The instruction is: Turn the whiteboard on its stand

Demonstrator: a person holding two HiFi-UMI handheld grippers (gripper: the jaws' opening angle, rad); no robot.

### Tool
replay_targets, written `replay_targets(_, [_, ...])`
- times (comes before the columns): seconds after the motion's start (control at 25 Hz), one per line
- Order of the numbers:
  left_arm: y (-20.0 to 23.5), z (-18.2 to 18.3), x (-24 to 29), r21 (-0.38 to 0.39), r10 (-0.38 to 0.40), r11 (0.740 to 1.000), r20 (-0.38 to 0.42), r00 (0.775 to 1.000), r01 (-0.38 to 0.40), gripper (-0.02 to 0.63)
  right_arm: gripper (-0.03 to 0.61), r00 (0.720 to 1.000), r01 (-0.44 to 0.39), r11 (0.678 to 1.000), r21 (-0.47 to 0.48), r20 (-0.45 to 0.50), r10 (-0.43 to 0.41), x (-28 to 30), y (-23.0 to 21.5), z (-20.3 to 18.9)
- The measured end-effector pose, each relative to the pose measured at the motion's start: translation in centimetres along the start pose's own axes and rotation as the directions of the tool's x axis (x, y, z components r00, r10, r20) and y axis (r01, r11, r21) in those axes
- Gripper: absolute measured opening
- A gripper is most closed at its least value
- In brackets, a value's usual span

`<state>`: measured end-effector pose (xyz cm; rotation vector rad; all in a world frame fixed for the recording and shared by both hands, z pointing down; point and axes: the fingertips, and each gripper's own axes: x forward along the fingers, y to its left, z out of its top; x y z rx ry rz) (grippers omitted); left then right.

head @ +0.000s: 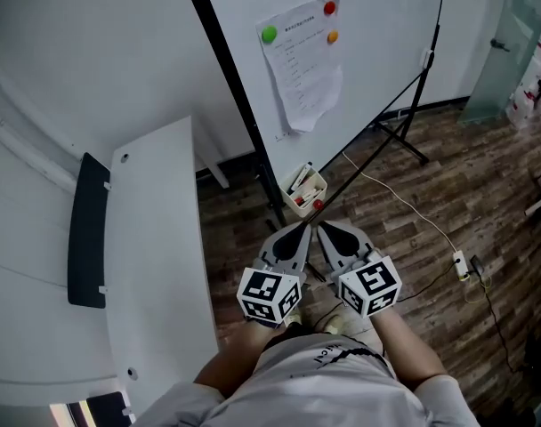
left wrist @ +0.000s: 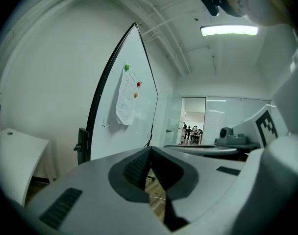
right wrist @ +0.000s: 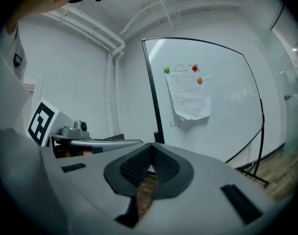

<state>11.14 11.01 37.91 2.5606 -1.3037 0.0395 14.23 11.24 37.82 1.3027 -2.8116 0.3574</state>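
Note:
The whiteboard [head: 377, 34] has a thin black frame and stands on a black-legged stand [head: 404, 140]. A sheet of paper [head: 304, 65] hangs on it under green, red and orange magnets. A small tray of markers [head: 304, 189] sits at its lower corner. My left gripper [head: 302, 228] and right gripper [head: 324, 228] are side by side just below that corner, tips close to the frame's lower edge. Both are shut with nothing between the jaws. The left gripper view has the board [left wrist: 110, 116] edge-on beyond the left gripper [left wrist: 150, 150]. The right gripper view has the board [right wrist: 227, 111] behind the right gripper [right wrist: 151, 147].
A white desk [head: 155, 238] with a black panel [head: 88, 229] stands to my left against the wall. On the wooden floor to the right lie a power strip [head: 462, 263] and a white cable [head: 404, 203]. A glass door [head: 511, 43] is at the far right.

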Motion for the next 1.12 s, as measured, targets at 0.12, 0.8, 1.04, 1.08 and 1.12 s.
replay_targets(0.12, [-0.1,0.2,0.0,-0.007,0.002,1.000,0.001,1.000,-0.002,0.012,0.011,1.000,0.006,1.000,-0.023,-0.004,-0.006,-0.2,-0.1,0.2])
replay_targets(0.8, [-1.5,0.7,-0.4,0.025,0.010,1.000,0.018,1.000,-0.011,0.012,0.011,1.000,-0.001,0.999,-0.035,0.010,0.002,-1.2,0.1,1.1])
replay_targets(1.04, [-1.6,0.3,-0.4,0.022,0.019,1.000,0.017,1.000,-0.019,0.012,0.011,1.000,-0.003,0.999,-0.036,0.003,0.003,-1.4,-0.1,0.8])
replay_targets(1.08, [-1.7,0.2,-0.4,0.021,0.020,1.000,0.017,1.000,-0.020,0.012,0.011,1.000,-0.003,0.999,-0.037,0.002,0.003,-1.4,-0.2,0.7])
replay_targets(1.12, [-1.7,0.2,-0.3,0.020,0.021,1.000,0.017,1.000,-0.021,0.012,0.011,1.000,-0.004,0.999,-0.037,0.001,0.004,-1.4,-0.3,0.7])
